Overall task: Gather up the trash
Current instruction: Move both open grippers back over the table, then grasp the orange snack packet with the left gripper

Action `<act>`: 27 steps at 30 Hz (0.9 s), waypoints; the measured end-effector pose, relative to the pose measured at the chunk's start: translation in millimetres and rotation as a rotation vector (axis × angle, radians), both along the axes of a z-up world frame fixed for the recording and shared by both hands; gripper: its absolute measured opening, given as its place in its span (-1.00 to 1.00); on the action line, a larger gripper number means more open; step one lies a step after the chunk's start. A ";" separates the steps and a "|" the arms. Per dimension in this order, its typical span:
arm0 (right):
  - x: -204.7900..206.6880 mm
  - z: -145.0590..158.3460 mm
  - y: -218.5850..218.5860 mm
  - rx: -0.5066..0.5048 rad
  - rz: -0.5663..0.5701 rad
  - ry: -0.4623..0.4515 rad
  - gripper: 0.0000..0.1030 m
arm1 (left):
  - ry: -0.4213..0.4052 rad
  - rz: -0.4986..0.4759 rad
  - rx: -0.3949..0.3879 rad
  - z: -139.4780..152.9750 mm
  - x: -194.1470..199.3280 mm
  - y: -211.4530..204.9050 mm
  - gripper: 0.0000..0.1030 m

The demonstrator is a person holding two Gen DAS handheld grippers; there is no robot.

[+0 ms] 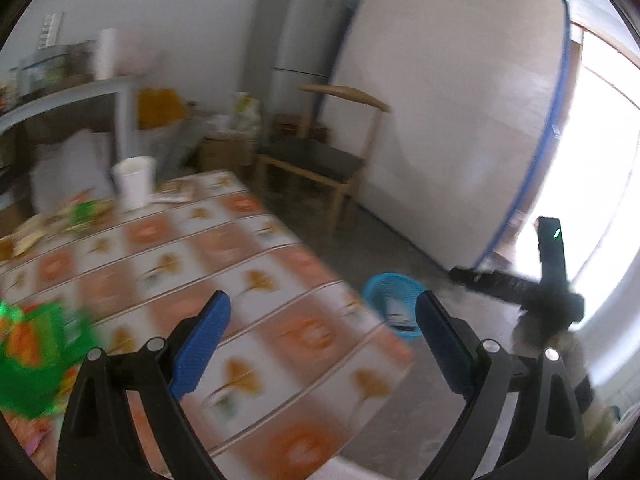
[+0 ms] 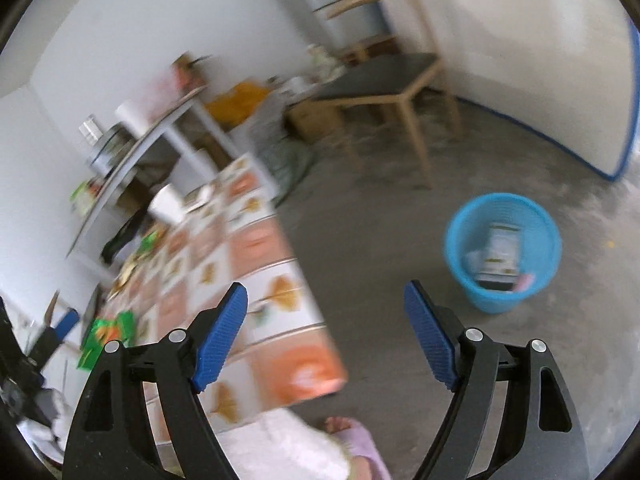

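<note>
Both grippers, left (image 1: 323, 320) and right (image 2: 326, 312), hold fingers apart and empty above table (image 1: 248, 264); blue wastebasket (image 2: 502, 252) contains packaging.

A chair (image 1: 316, 160) with a dark seat stands at 12 o'clock, a grey fridge (image 1: 296, 40) behind it and a white blue-edged mattress (image 1: 452, 112) leaning at 1 o'clock. A yellow bag (image 1: 160, 106) sits at 10 o'clock beside a cluttered shelf (image 1: 64, 96). The floor (image 2: 400, 280) is bare concrete.
</note>
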State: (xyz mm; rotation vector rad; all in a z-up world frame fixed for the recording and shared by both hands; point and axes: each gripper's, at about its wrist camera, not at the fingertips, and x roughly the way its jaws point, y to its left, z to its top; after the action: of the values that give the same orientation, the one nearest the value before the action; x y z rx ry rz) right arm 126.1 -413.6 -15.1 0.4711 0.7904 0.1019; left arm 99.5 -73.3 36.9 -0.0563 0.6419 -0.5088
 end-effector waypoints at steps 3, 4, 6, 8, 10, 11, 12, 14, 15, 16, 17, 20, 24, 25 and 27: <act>17.4 0.7 34.2 0.027 0.103 0.027 0.49 | -0.009 0.125 0.015 -5.5 -20.1 49.7 0.77; 22.8 0.3 46.8 0.033 0.137 0.038 0.49 | -0.014 0.155 0.017 -6.6 -23.6 60.5 0.77; 30.8 1.6 74.8 0.048 0.201 0.055 0.49 | -0.021 0.223 0.020 -9.4 -35.3 86.1 0.77; 40.4 2.2 105.5 0.063 0.272 0.073 0.49 | -0.021 0.304 0.020 -15.5 -46.6 113.2 0.77; 44.3 5.5 132.2 0.068 0.326 0.087 0.49 | -0.016 0.373 0.005 -20.4 -56.1 139.2 0.77; 47.1 6.4 144.3 0.076 0.362 0.090 0.49 | -0.014 0.409 0.000 -23.0 -60.7 151.3 0.77; 50.4 7.0 160.5 0.079 0.395 0.100 0.49 | -0.014 0.434 -0.003 -24.7 -64.9 159.6 0.77; 54.2 8.1 187.0 0.084 0.451 0.115 0.49 | -0.010 0.486 -0.014 -29.4 -74.0 181.1 0.77; 57.1 9.6 202.5 0.087 0.483 0.125 0.49 | -0.008 0.517 -0.020 -31.1 -79.7 191.0 0.77; 58.3 10.8 215.6 0.084 0.509 0.132 0.49 | -0.006 0.534 -0.026 -32.2 -81.9 196.6 0.77; 58.2 12.5 229.3 0.077 0.535 0.136 0.49 | 0.001 0.557 -0.037 -35.0 -83.1 204.9 0.77; 56.7 12.6 260.4 0.072 0.593 0.154 0.49 | 0.009 0.598 -0.063 -38.6 -88.0 221.3 0.77; 54.7 8.5 296.6 0.097 0.668 0.215 0.49 | -0.008 0.642 -0.078 -40.7 -94.8 238.7 0.77; 54.1 8.1 302.8 0.101 0.678 0.226 0.49 | -0.012 0.653 -0.080 -41.9 -95.2 241.9 0.77; 51.7 4.7 318.6 0.116 0.704 0.259 0.49 | -0.017 0.667 -0.089 -42.7 -96.8 248.1 0.77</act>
State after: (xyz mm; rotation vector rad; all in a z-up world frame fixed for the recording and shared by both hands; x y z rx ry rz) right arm 177.8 -95.0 -10.4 0.2992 1.1841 0.7553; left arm 2.7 174.8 -5.9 -0.3374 0.5437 0.1075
